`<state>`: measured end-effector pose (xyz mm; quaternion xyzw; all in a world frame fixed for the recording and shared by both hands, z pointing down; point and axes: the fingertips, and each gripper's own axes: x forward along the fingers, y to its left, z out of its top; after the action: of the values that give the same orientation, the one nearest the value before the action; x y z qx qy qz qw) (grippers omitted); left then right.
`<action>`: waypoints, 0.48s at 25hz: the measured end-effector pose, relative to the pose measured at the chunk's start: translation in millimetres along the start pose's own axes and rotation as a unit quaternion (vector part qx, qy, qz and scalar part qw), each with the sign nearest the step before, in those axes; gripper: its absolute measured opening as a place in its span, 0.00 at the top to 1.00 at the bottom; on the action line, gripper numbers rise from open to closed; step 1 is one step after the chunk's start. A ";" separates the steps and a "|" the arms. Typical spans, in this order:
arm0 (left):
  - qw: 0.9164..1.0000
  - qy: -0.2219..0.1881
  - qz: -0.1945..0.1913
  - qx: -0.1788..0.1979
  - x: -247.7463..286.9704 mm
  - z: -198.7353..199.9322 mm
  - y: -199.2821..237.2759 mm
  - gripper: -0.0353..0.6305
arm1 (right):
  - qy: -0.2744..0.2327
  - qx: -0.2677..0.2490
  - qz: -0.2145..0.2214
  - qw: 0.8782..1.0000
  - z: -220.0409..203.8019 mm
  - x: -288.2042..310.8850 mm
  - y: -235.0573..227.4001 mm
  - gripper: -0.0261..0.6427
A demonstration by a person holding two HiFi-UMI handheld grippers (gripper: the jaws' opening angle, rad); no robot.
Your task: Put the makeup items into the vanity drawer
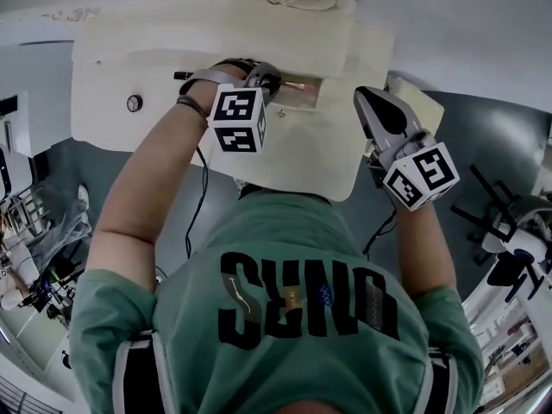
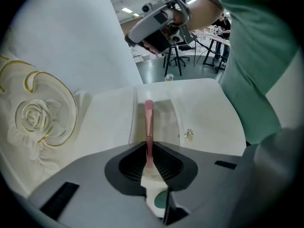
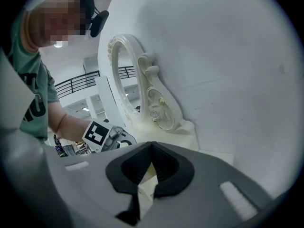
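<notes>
A slim pink makeup brush (image 2: 148, 122) is pinched between the jaws of my left gripper (image 2: 149, 163), its tip pointing into the open vanity drawer (image 2: 164, 110). In the head view the left gripper (image 1: 274, 83) hovers over the small open drawer (image 1: 315, 93) in the cream vanity top (image 1: 129, 59), with the brush (image 1: 297, 85) showing as a pink streak. My right gripper (image 1: 379, 115) hangs over the vanity's right end, jaws shut and empty. Its own view shows the right gripper (image 3: 151, 167) closed on nothing.
An ornate cream mirror (image 3: 128, 80) with a rose carving (image 2: 35, 118) stands at the back of the vanity against a white wall. A small metal knob (image 2: 189, 135) sits on the drawer front. Chairs and stands (image 1: 509, 231) crowd the floor to the right.
</notes>
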<state>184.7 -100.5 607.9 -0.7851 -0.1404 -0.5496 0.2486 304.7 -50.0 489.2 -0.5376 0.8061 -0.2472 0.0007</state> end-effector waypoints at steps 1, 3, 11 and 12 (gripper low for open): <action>1.000 0.004 -0.004 0.003 0.8 -0.7 -1.0 0.88 | 0.000 0.000 0.001 1.000 0.2 0.4 0.1 0.95; 1.000 0.010 -0.010 0.008 1.7 -2.5 -2.8 0.87 | 0.001 0.001 0.002 1.000 0.6 1.4 0.8 0.95; 0.999 0.014 -0.028 0.015 -0.8 -4.2 -4.8 0.87 | 0.001 0.005 0.002 1.000 -1.0 0.2 2.9 0.95; 0.999 0.014 -0.031 0.017 -1.1 -4.1 -5.4 0.87 | 0.001 0.005 0.002 1.000 -0.9 -0.1 2.8 0.95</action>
<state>178.4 -98.1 609.2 -0.7680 -0.1705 -0.5657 0.2472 302.0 -48.7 488.9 -0.5356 0.8061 -0.2516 0.0031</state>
